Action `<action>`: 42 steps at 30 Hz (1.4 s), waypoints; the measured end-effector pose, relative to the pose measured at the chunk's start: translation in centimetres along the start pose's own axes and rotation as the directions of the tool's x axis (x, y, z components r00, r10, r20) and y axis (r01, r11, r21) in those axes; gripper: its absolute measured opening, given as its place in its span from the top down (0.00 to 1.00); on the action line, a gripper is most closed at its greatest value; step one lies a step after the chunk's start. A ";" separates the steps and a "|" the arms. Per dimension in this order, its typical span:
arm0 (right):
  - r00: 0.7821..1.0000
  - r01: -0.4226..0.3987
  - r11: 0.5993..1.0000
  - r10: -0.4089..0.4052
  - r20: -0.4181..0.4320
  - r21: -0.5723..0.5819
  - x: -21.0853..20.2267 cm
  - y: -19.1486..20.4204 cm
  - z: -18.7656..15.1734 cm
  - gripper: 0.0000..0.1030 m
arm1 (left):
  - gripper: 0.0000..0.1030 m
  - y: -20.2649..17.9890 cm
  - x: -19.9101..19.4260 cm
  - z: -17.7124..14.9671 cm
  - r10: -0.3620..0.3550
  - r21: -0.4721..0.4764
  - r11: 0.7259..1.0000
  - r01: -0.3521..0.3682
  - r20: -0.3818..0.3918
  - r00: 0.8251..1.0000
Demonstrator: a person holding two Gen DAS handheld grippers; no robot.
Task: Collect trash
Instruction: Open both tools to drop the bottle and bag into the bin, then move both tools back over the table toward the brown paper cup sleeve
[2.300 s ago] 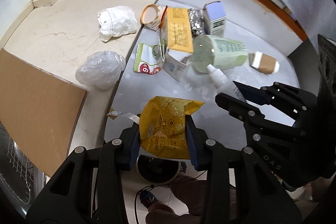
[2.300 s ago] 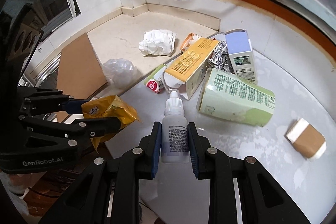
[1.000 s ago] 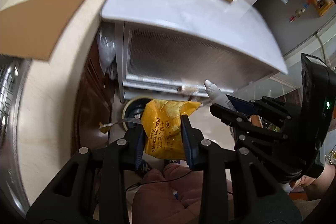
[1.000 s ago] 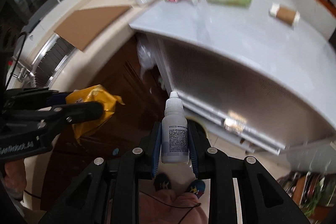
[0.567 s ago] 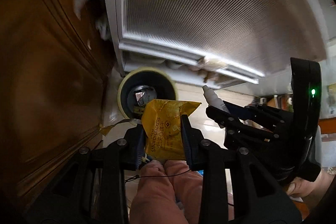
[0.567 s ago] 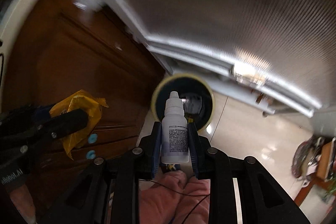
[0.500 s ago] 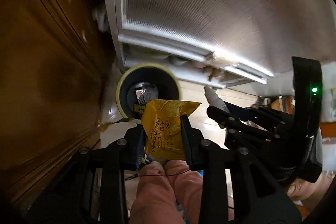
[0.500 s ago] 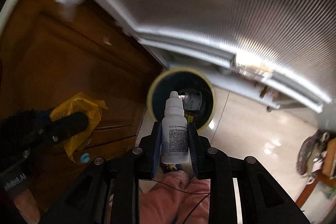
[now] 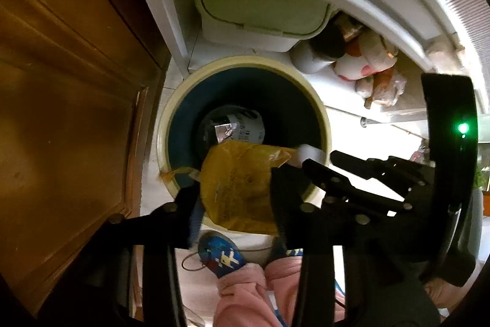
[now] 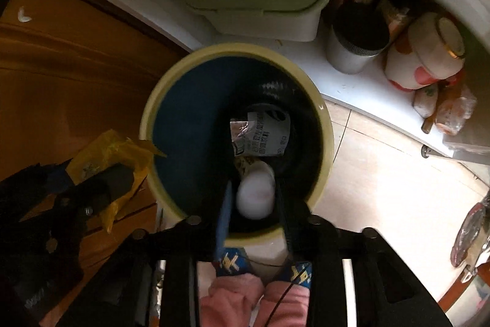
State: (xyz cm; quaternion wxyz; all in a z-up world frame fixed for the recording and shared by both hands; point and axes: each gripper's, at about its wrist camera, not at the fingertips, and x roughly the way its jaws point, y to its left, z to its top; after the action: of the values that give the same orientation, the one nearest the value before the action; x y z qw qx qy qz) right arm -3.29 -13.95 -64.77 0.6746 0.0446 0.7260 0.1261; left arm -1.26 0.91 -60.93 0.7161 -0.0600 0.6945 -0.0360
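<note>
Hanging over the round bin (image 9: 318, 112) on the tiled floor (image 10: 382, 173), both grippers' jaws are opening, the left gripper (image 9: 235, 189) around a yellow wrapper (image 9: 242, 186), the right gripper (image 10: 254, 204) around a white bottle (image 10: 255, 196), beside a wooden cabinet (image 9: 61, 81)

Both grippers dropped from countertop level to right over the round bin (image 10: 324, 124), which now fills both views. Left gripper (image 9: 235, 195) jaws are opening, the yellow cracker bag (image 9: 242, 189) still between them over the rim. Right gripper (image 10: 254, 204) jaws are opening too; the white dropper bottle (image 10: 255, 196), upright before, now shows blurred and end-on between them.
</note>
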 end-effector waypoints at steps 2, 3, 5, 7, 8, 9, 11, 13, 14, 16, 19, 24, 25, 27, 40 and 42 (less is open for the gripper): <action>1.000 -0.006 1.000 0.006 0.010 0.000 0.7 -0.3 0.0 0.59 | 0.51 0.1 0.7 0.1 0.023 0.003 1.000 -0.023 -0.004 1.000; 1.000 -0.012 1.000 0.012 0.014 -0.001 1.2 -0.7 0.1 0.59 | 0.48 0.2 0.8 0.2 0.025 0.000 1.000 -0.025 -0.006 1.000; 0.999 -0.043 0.999 0.043 0.028 -0.005 1.1 -1.3 0.0 0.53 | 0.34 0.6 1.2 0.3 0.032 -0.007 0.999 -0.032 -0.007 0.999; 0.999 -0.038 0.999 0.038 0.035 0.008 0.8 -1.6 -0.1 0.47 | 0.31 1.1 1.0 0.4 0.043 -0.018 0.999 -0.043 -0.002 0.999; 0.999 -0.035 0.999 0.035 0.040 0.013 0.6 -1.9 -0.1 0.45 | 0.31 1.2 0.9 0.5 0.047 -0.022 0.999 -0.047 0.000 0.999; 0.998 -0.034 0.999 0.033 0.046 0.018 0.3 -2.0 -0.1 0.45 | 0.30 1.4 0.6 0.6 0.051 -0.025 0.998 -0.051 0.000 0.999; 0.998 -0.030 0.999 0.029 0.060 0.027 -0.6 -2.3 -0.1 0.42 | 0.29 1.6 -0.1 0.6 0.056 -0.028 0.998 -0.056 0.007 0.998; 0.997 0.013 0.999 -0.017 0.075 0.050 -1.6 -2.5 -0.1 0.40 | 0.29 1.5 -1.1 0.6 0.066 -0.022 0.998 -0.065 0.022 0.998; 0.996 0.014 0.998 -0.018 0.085 0.054 -2.3 -2.6 -0.1 0.40 | 0.29 1.3 -1.6 0.5 0.069 -0.020 0.997 -0.069 0.027 0.997; 0.994 0.024 0.998 -0.031 0.101 0.064 -3.5 -2.6 -0.1 0.40 | 0.29 0.9 -3.2 0.3 0.077 -0.011 0.997 -0.076 0.041 0.996; 0.992 0.018 0.997 -0.027 0.123 0.071 -6.6 -2.2 -0.5 0.40 | 0.29 0.5 -6.1 -0.2 0.076 -0.004 0.997 -0.076 0.055 0.996; 0.989 0.005 0.998 -0.015 0.150 0.065 -12.2 -0.6 -1.9 0.39 | 0.29 -0.6 -12.1 -0.8 0.060 -0.003 0.998 -0.060 0.091 0.994; 0.988 0.004 0.998 -0.013 0.157 0.061 -13.6 -0.3 -2.2 0.39 | 0.29 -0.6 -13.2 -0.9 0.057 0.000 0.998 -0.057 0.098 0.994; 0.986 0.001 0.998 -0.011 0.165 0.061 -16.2 0.5 -2.8 0.38 | 0.29 -1.1 -16.2 -1.2 0.055 0.005 0.998 -0.056 0.118 0.992; 0.946 -0.089 0.996 0.078 0.315 0.023 -37.7 5.6 -7.9 0.29 | 0.29 -4.1 -38.2 -3.5 -0.060 0.025 0.998 0.055 0.296 0.953; 0.937 -0.103 0.994 0.091 0.336 0.020 -40.6 6.4 -8.5 0.29 | 0.29 -4.7 -41.9 -3.9 -0.083 0.046 0.996 0.071 0.333 0.939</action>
State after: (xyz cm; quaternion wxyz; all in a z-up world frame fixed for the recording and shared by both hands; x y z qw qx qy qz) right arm -8.92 -18.32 -23.40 0.7802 0.1138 0.5999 0.1362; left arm -6.42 1.75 -18.94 0.8224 -0.0805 0.5595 -0.0647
